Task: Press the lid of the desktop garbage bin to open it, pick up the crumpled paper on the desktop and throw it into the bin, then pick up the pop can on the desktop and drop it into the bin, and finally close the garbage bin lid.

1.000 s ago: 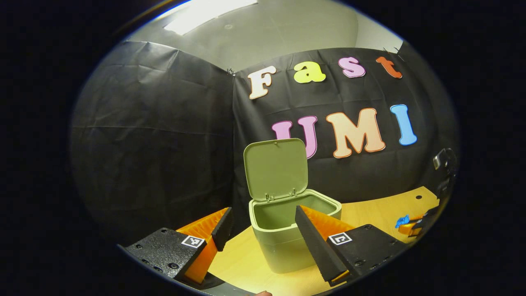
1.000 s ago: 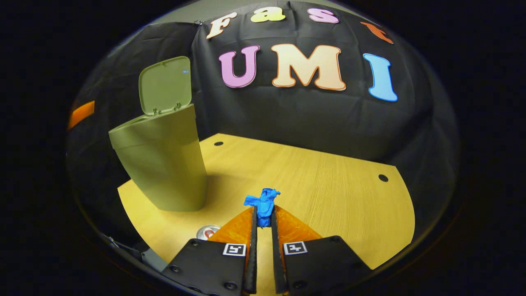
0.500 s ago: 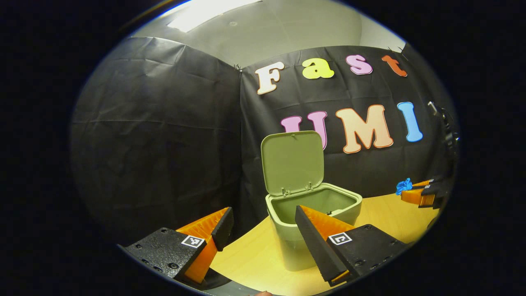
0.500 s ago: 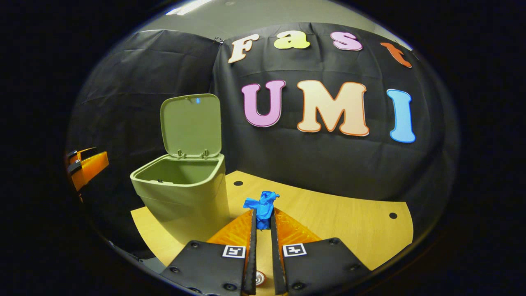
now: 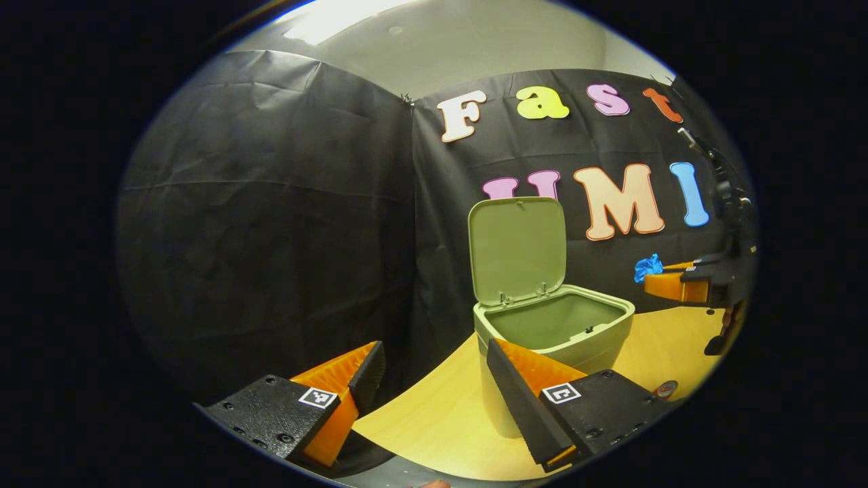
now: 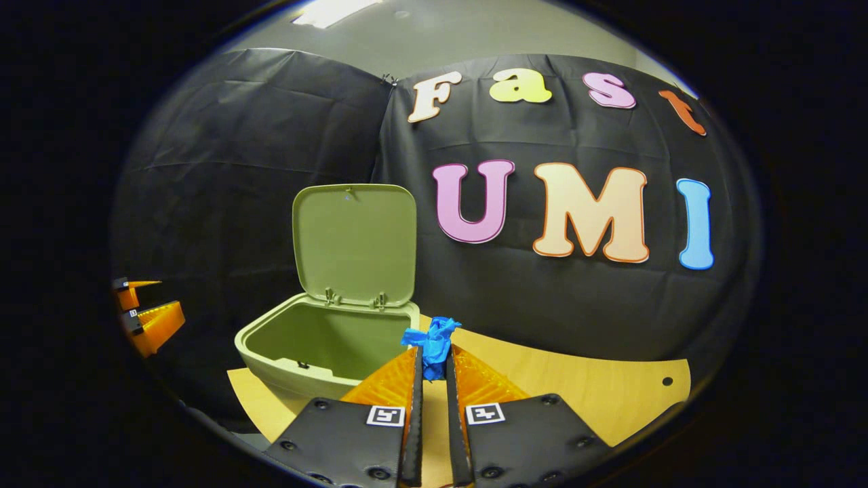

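Beside the open mouth of the garbage bin [image 6: 319, 349], just to its right and a little above its rim, a crumpled paper [image 6: 431, 341] was held, pinched between the fingers of the right gripper [image 6: 432, 359], which were pressed together on it. Over the last second the paper had been lifted off the desktop [image 6: 576, 390] and carried leftward toward the bin, so that the inside of the bin had come into sight where only its outer wall had been seen before. By that change the pick-up of the paper was judged done and the drop into the bin judged close, with the paper not yet over the opening.

The paper was seen as a small bright blue wad, tightly creased, with a loose twist standing up above the fingertips. It was judged light and easily squashed.

The bin was a pale green tub with its lid [image 6: 354, 242] standing upright on hinges at the back. Nothing could be made out inside it.

Left of the bin, well apart from it, the left gripper [image 5: 428, 376] was held with its fingers spread wide and nothing between them. Near the front right of the bin, the top of the pop can [image 5: 666, 389] was seen on the desktop.
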A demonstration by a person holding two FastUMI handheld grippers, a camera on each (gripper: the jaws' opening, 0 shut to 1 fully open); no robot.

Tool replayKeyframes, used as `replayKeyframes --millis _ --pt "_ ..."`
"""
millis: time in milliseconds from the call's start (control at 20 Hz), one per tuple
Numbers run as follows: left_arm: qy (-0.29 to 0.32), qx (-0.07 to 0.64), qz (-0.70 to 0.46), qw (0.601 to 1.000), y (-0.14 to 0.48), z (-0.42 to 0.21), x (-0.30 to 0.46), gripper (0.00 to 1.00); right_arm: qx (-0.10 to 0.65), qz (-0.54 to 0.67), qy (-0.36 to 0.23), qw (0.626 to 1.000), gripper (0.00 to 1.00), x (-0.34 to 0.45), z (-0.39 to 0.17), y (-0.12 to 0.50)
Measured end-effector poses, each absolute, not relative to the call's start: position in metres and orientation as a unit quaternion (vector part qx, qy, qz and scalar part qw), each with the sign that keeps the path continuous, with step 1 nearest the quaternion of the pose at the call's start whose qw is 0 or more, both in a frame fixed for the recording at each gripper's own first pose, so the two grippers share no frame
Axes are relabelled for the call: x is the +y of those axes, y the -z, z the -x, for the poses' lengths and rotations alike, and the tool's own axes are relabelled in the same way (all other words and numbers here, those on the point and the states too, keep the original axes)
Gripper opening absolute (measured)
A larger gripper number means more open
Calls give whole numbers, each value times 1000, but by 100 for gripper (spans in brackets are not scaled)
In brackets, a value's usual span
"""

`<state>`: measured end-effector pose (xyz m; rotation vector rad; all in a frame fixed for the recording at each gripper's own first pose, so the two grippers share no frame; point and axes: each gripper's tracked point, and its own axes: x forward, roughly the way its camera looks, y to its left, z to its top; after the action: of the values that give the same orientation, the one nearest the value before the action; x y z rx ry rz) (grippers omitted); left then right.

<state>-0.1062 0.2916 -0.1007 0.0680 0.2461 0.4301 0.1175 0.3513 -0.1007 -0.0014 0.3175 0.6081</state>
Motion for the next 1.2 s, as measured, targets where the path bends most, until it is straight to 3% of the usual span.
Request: replayKeyframes --millis 300,400,500,850,1200 --pt "-225 134 -29 965 111 113 304 94 168 25 -337 926 18 407 -113 119" --pt "-221 135 -30 966 112 114 301 94 190 27 -348 917 59 415 -106 132" --pt "-212 132 -29 968 111 111 293 94 165 16 -336 927 100 406 -109 120" --pt "-159 118 -17 980 106 77 239 94 115 10 -289 950 99 327 -117 90" --pt "-81 106 -11 991 97 41 156 94 113 7 -232 966 98 227 -117 89"
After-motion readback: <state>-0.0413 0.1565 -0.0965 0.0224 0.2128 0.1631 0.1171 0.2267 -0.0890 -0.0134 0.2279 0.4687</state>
